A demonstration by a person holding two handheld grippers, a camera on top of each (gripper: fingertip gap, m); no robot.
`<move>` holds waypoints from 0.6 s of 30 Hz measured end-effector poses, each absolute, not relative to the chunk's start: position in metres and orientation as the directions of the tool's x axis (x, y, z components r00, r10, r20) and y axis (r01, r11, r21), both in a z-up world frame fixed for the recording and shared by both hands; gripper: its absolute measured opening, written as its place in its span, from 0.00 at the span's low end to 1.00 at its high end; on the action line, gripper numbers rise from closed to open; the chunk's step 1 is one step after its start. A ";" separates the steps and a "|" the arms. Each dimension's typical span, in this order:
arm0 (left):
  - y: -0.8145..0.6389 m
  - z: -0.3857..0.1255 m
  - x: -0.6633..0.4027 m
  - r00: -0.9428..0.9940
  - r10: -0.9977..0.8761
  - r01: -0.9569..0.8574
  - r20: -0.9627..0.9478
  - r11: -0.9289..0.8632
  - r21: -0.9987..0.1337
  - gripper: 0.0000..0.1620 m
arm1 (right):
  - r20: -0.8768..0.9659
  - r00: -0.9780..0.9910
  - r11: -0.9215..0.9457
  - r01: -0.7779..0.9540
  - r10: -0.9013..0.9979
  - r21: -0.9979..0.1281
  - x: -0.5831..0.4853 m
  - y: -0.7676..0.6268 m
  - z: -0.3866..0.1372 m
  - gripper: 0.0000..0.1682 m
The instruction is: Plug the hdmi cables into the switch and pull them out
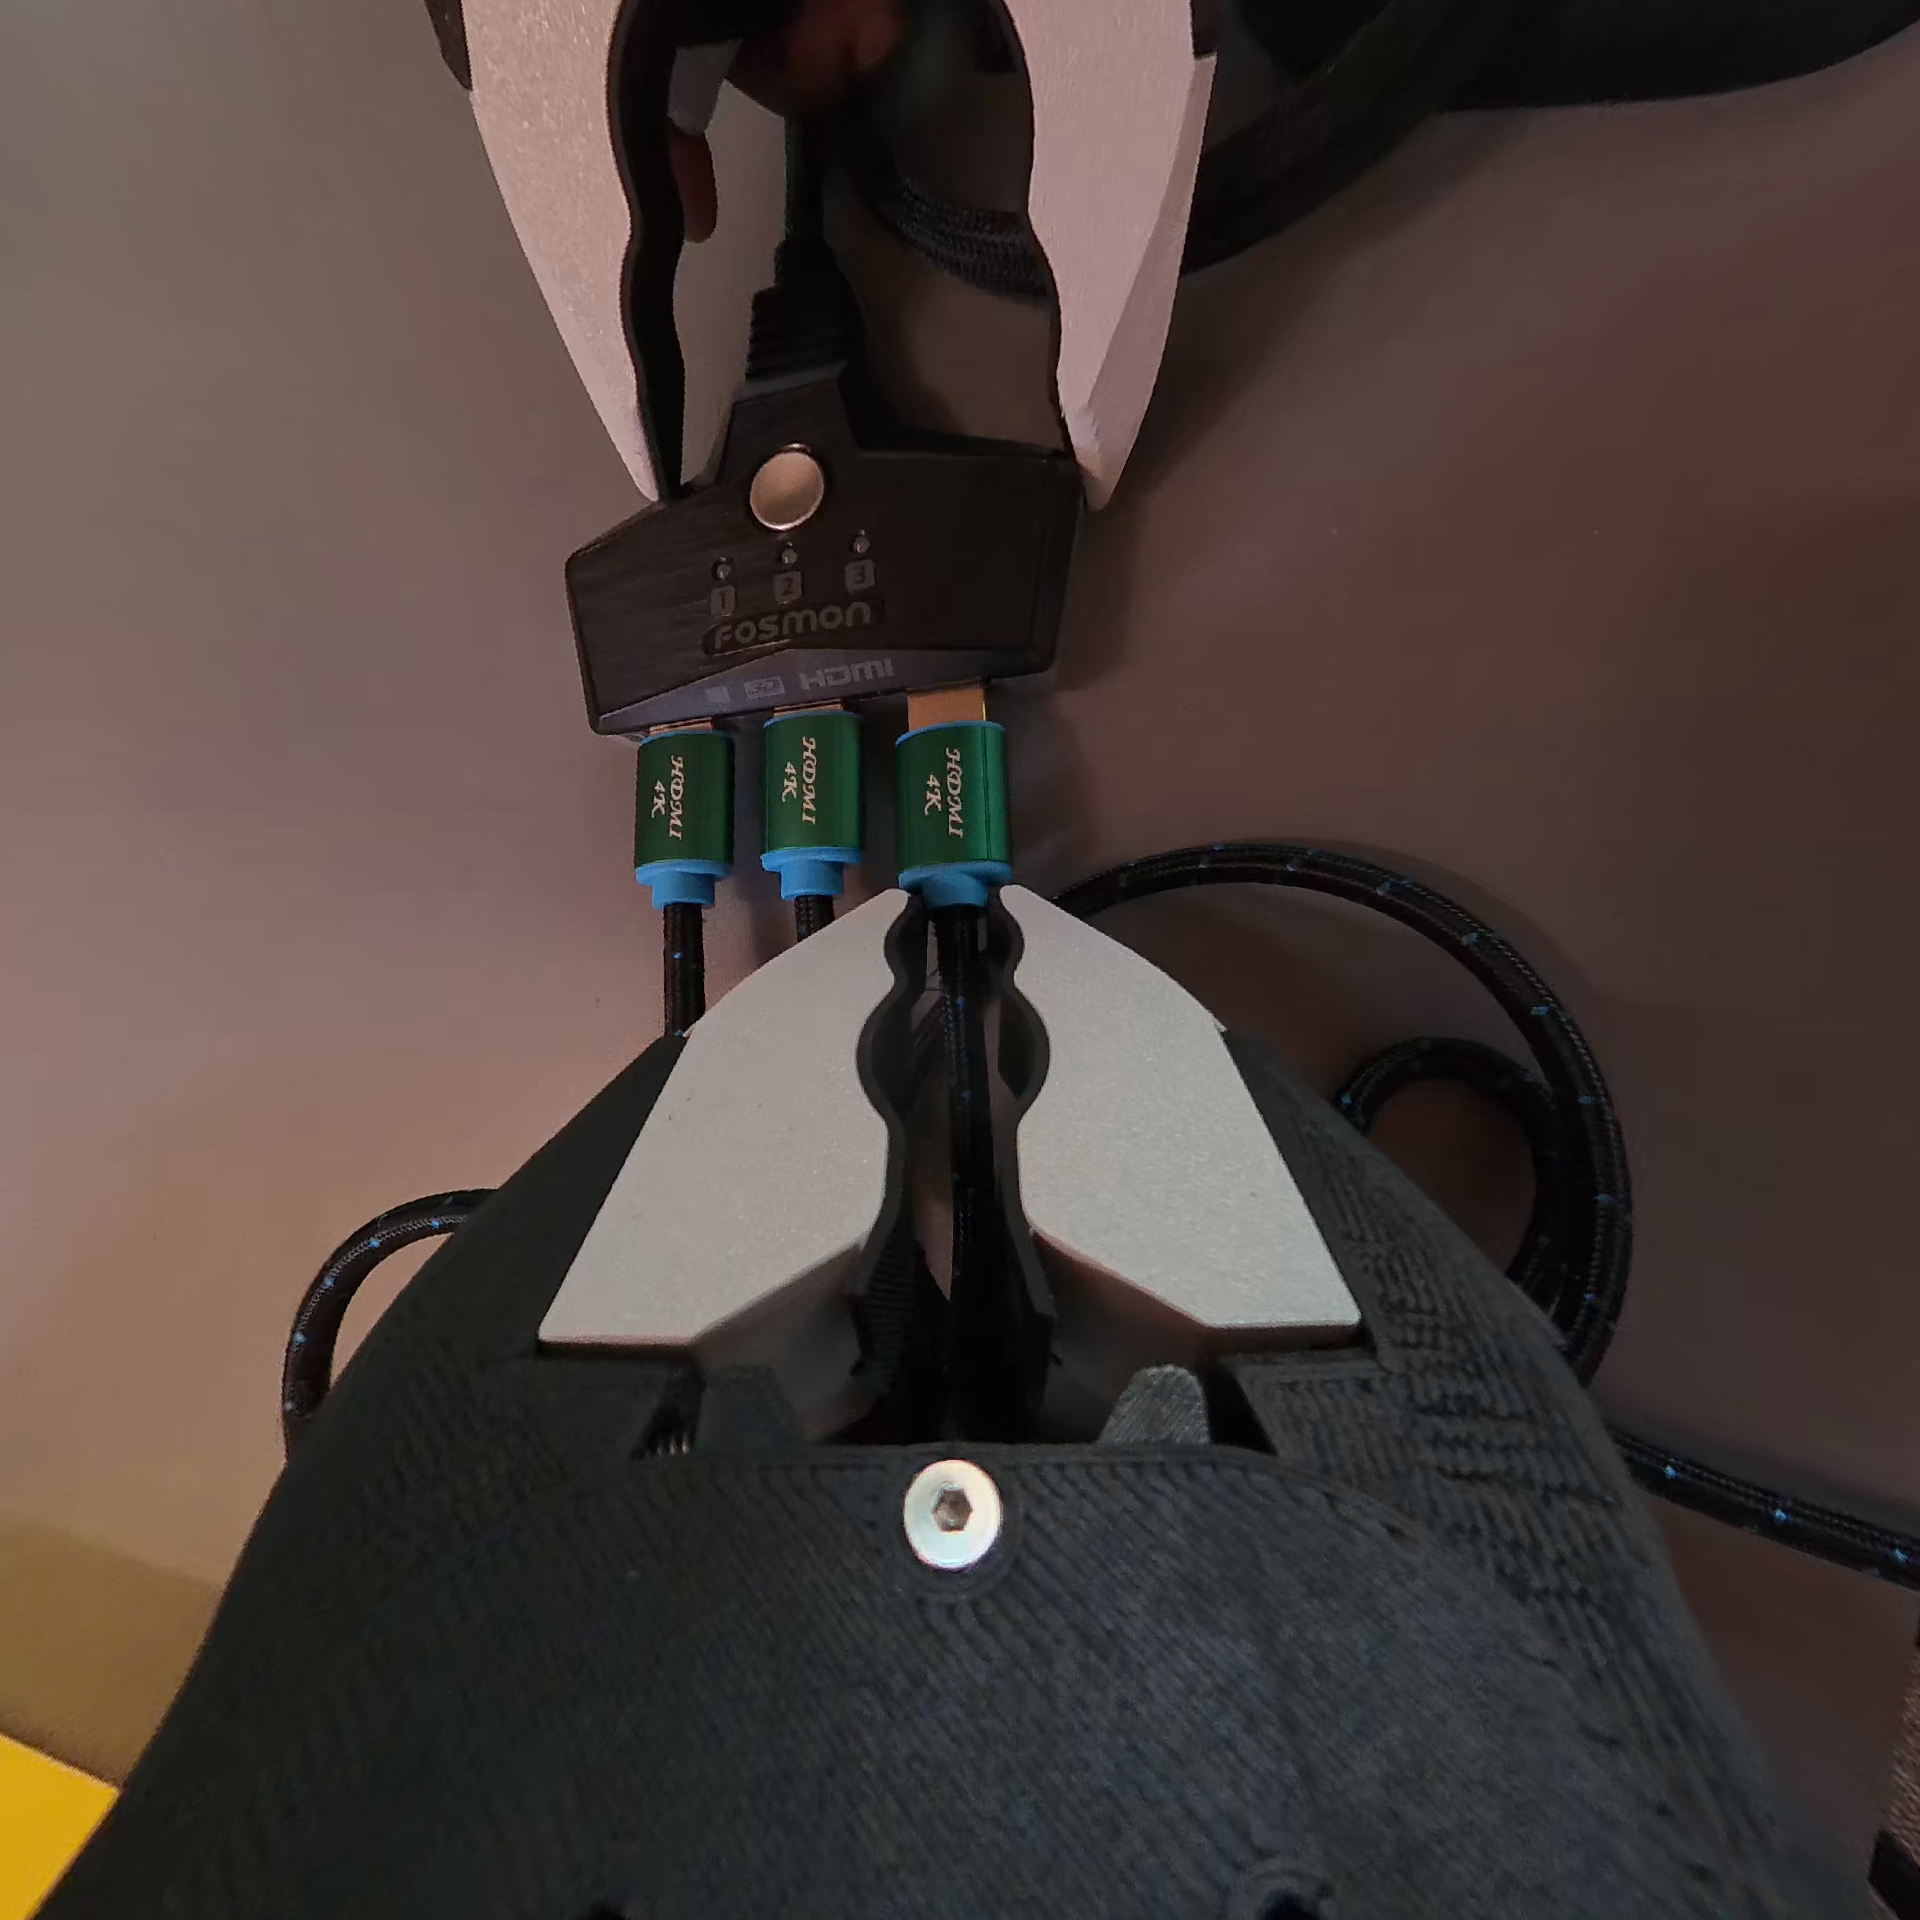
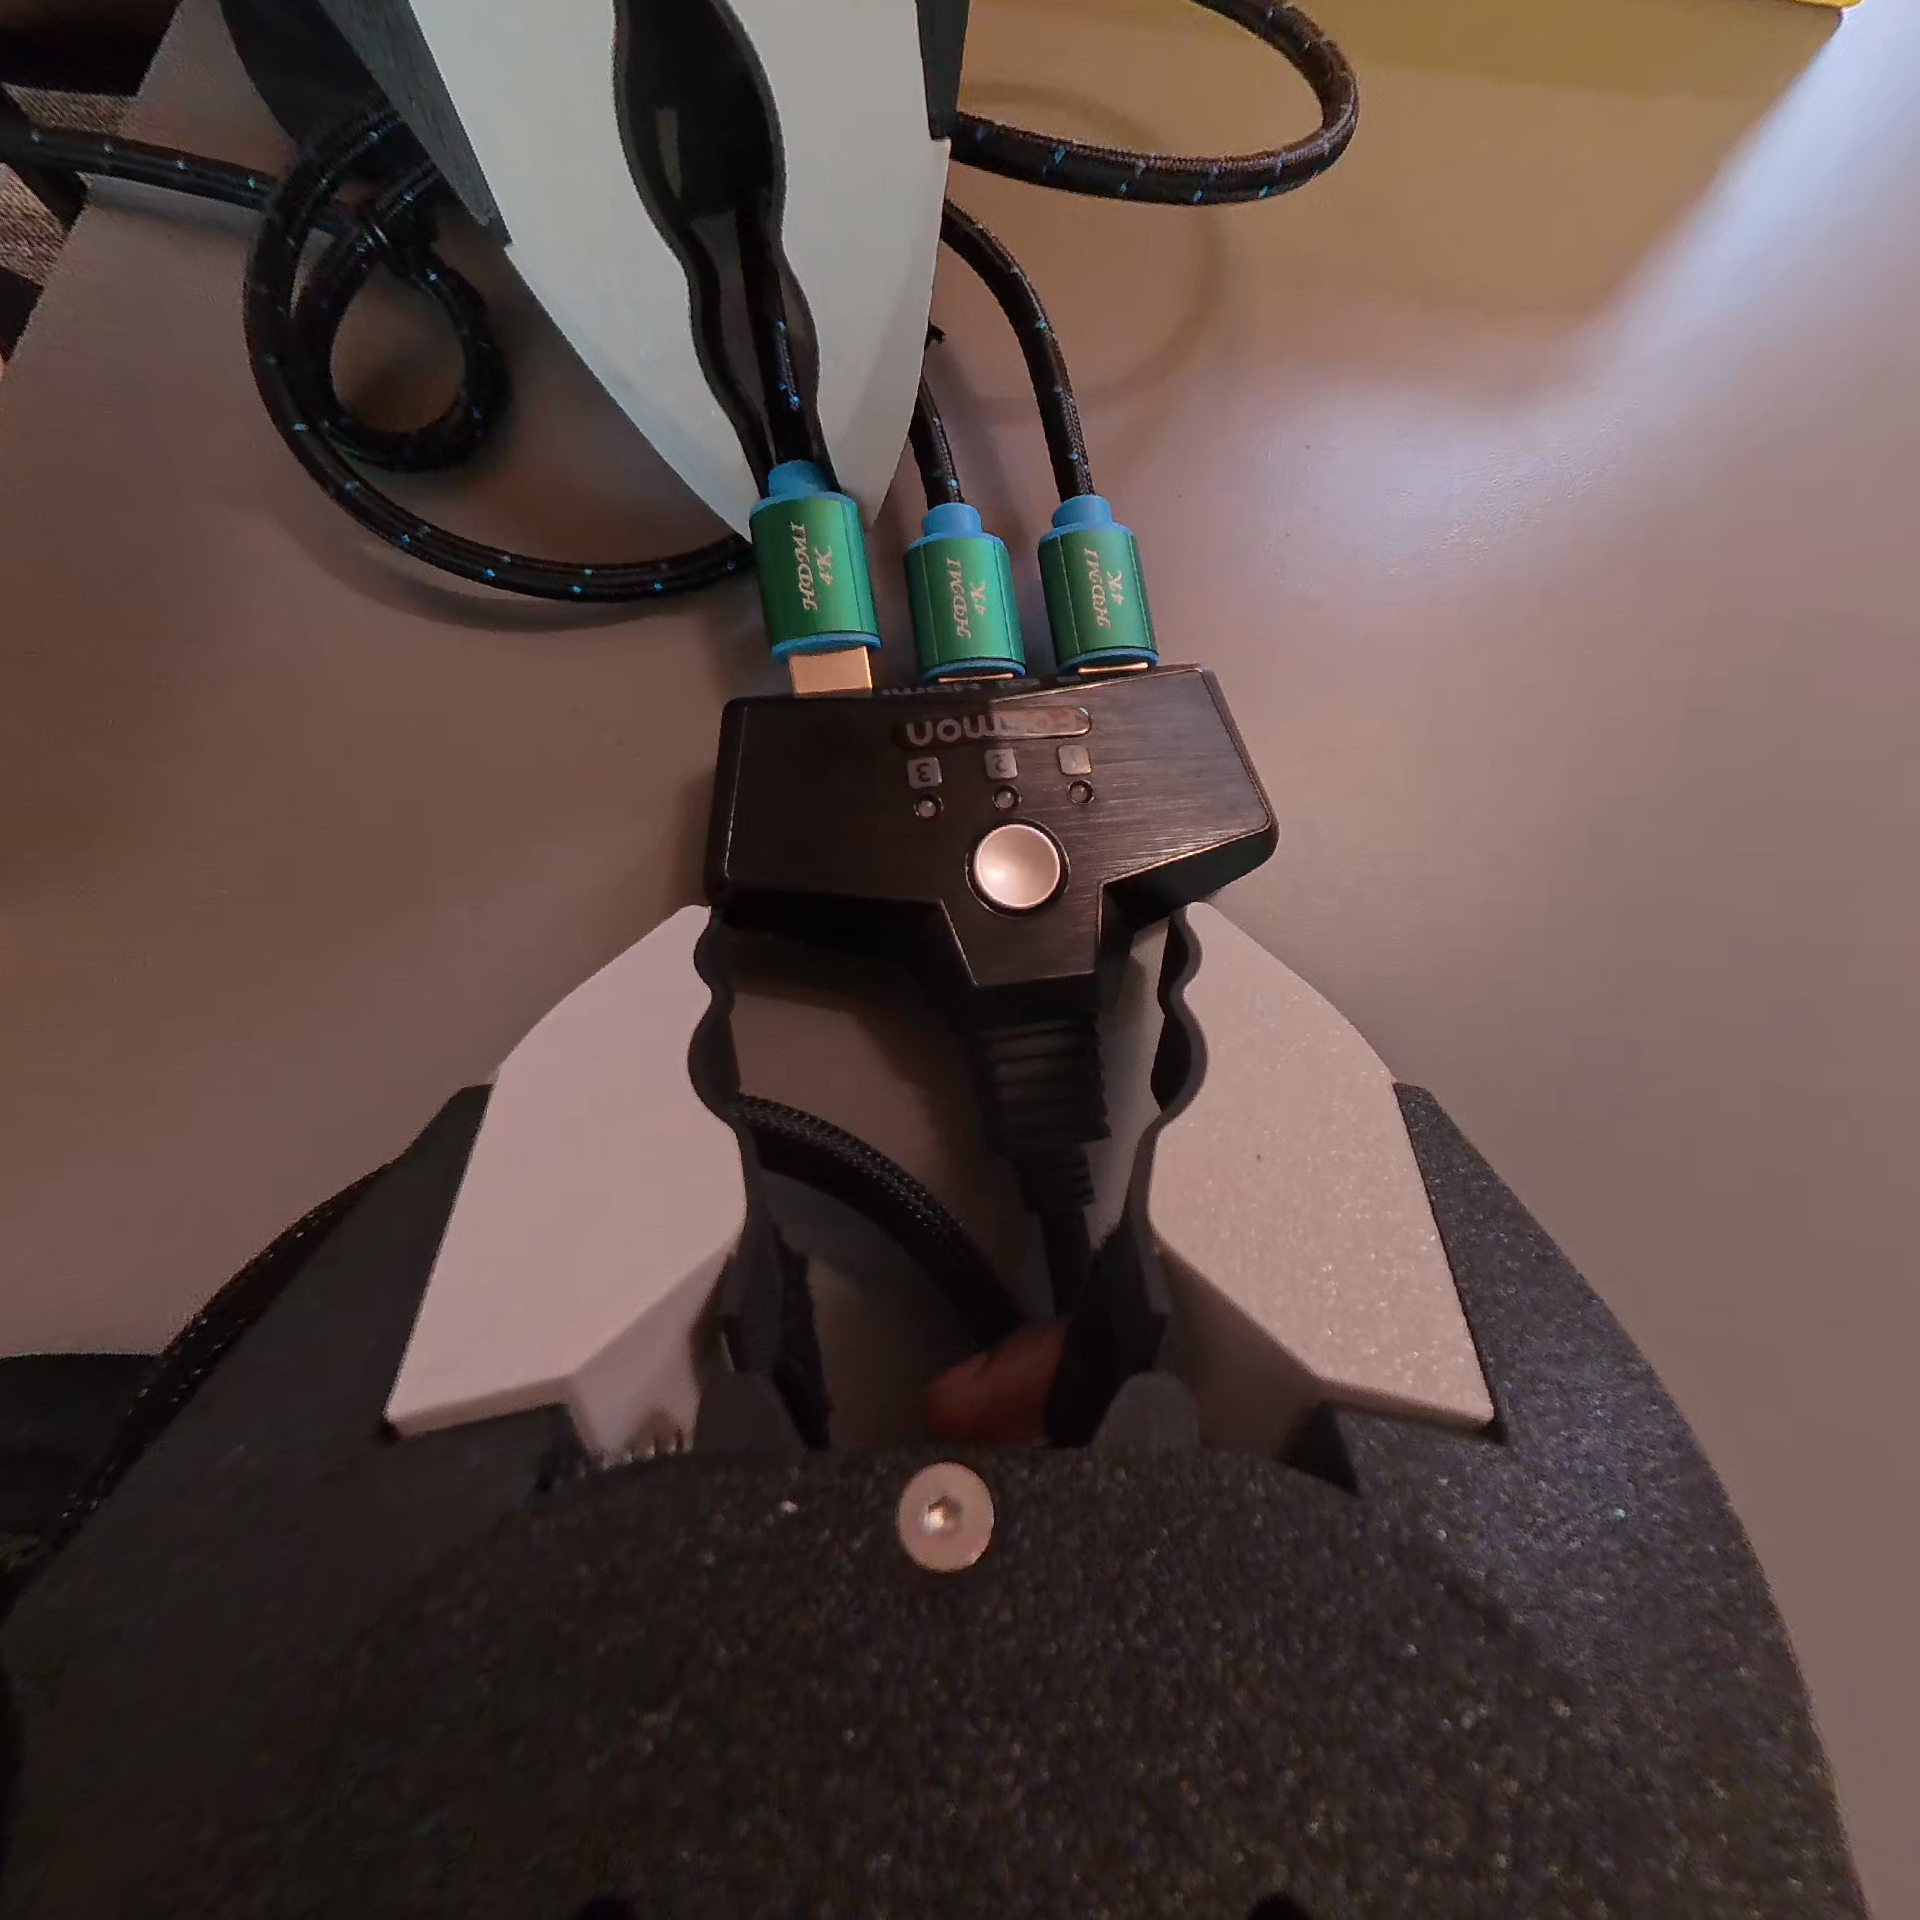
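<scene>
On the grey table (image 1: 260, 520), the left hand-held gripper (image 1: 954, 904) is clamped on the braided cable behind the third green metal HDMI plug (image 1: 951, 805), half-seated in the black brushed-metal switch (image 1: 821, 592). Move it straight along the port while the right hand-held gripper (image 2: 940, 920), closed around the switch's tail, braces. Three plugs, one switch, two seated.

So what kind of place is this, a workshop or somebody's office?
Probably an office or lab desk, though little shows. A plain grey tabletop holds a small black HDMI switch, braided cables looped about, and something yellow at one edge.
</scene>
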State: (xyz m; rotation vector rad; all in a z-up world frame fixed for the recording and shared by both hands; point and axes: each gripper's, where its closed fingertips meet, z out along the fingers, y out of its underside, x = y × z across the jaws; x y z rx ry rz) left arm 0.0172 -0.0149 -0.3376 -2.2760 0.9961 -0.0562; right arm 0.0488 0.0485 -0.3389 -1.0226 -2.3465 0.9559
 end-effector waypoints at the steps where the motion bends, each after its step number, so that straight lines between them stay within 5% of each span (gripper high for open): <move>1: -0.015 -0.338 0.018 0.711 -0.675 -0.640 -0.197 -0.507 -0.577 0.07 | 0.092 -0.650 0.498 0.476 0.755 -0.725 0.049 0.049 -0.339 0.47; 18: -0.008 -0.342 0.017 0.733 -0.640 -0.643 -0.231 -0.542 -0.541 0.07 | 0.087 -0.635 0.484 0.485 0.768 -0.729 0.045 0.050 -0.340 0.48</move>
